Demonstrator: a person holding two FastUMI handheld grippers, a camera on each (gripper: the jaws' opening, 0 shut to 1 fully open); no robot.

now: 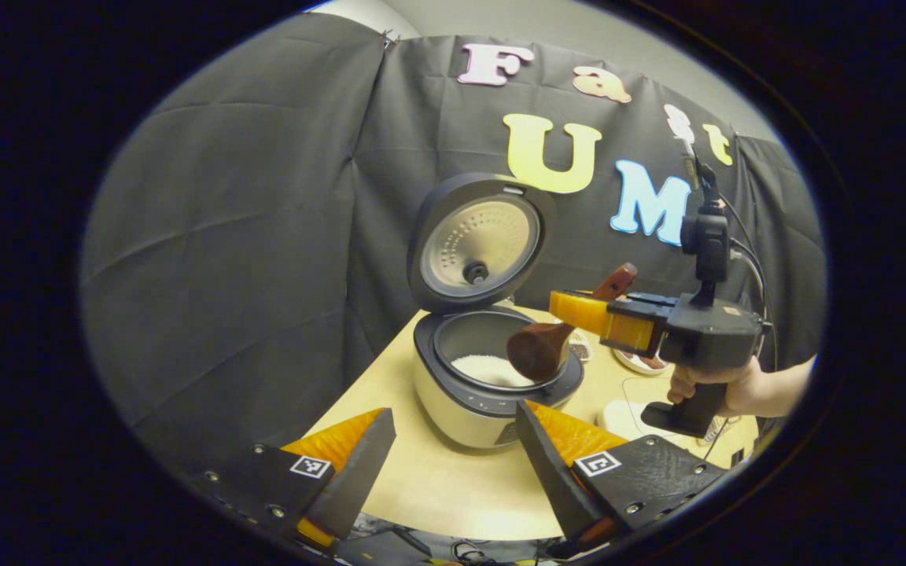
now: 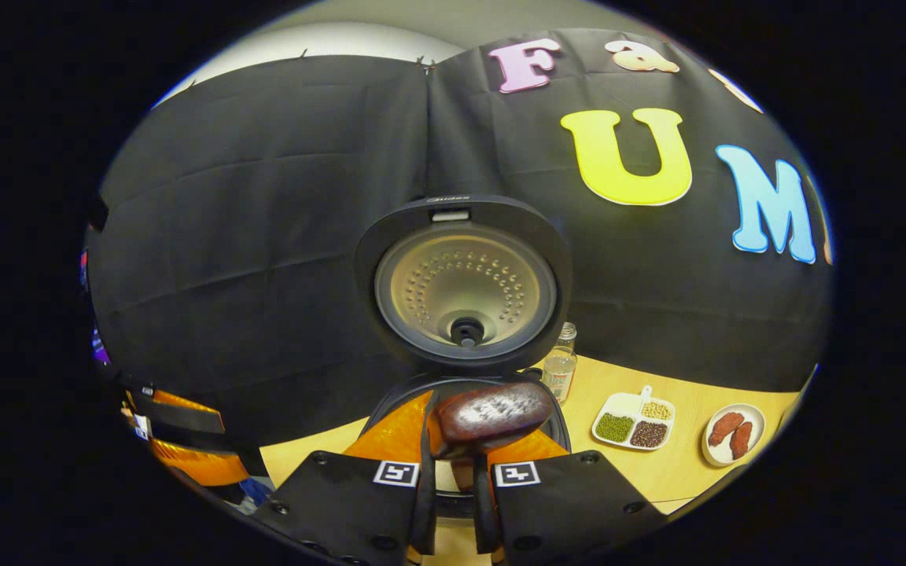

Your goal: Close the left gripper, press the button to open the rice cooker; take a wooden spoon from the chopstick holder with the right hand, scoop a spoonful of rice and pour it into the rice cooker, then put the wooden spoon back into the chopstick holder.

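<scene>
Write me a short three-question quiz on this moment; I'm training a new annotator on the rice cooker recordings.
1. True or false: the hinged lid of the cream, dark-rimmed rice cooker stands open.
2. Which gripper grips the dark brown wooden spoon? A) left gripper B) right gripper C) neither
3. Fill in: the spoon's bowl hangs over the cooker's ____ pot, which has white rice in it.

Key:
1. True.
2. B; in the right gripper view the fingers close on the spoon's handle, while the left gripper is open and holds nothing.
3. Inner.
</scene>
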